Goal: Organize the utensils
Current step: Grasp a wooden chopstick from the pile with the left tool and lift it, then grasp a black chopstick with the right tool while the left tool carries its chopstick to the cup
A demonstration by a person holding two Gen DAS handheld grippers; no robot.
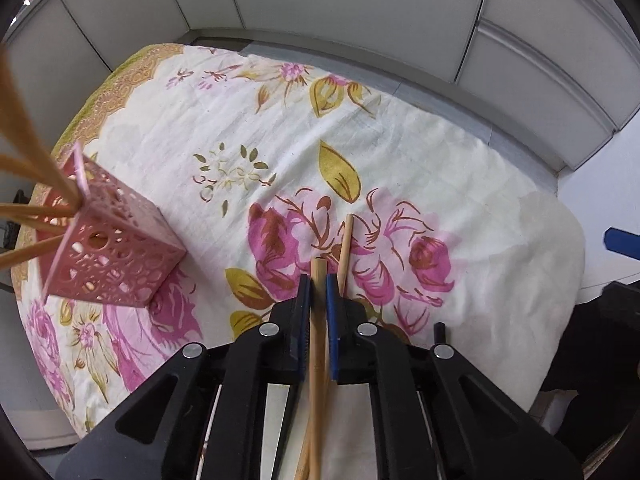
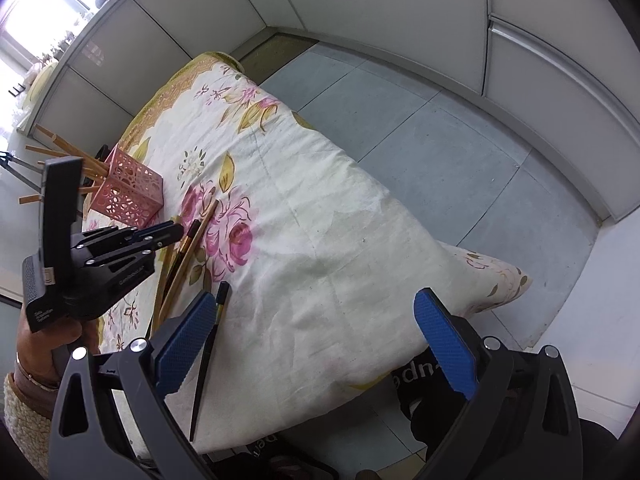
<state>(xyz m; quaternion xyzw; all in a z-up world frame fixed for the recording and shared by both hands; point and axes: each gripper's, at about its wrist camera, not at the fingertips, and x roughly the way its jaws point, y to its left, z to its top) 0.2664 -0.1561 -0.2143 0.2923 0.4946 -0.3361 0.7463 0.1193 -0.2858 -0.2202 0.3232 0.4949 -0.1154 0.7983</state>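
Note:
My left gripper point(image 1: 319, 280) is shut on a light wooden chopstick point(image 1: 318, 360) that runs up between its blue pads. A second wooden chopstick point(image 1: 345, 248) lies on the cloth just right of it. A pink perforated holder point(image 1: 116, 256) stands to the left with several wooden chopsticks point(image 1: 28, 184) leaning out of it. In the right wrist view the left gripper point(image 2: 176, 234) points down at a small bundle of chopsticks point(image 2: 192, 248) beside the holder point(image 2: 132, 196). My right gripper point(image 2: 316, 300) hangs open over the cloth with nothing in it, and a black chopstick point(image 2: 208, 360) lies by its left finger.
A floral cloth point(image 2: 320, 240) covers the table and drops off at the right and near edges. Grey floor tiles point(image 2: 440, 152) and white cabinet panels point(image 1: 360, 8) lie beyond. A person's hand point(image 2: 36, 340) in a fleece sleeve holds the left gripper.

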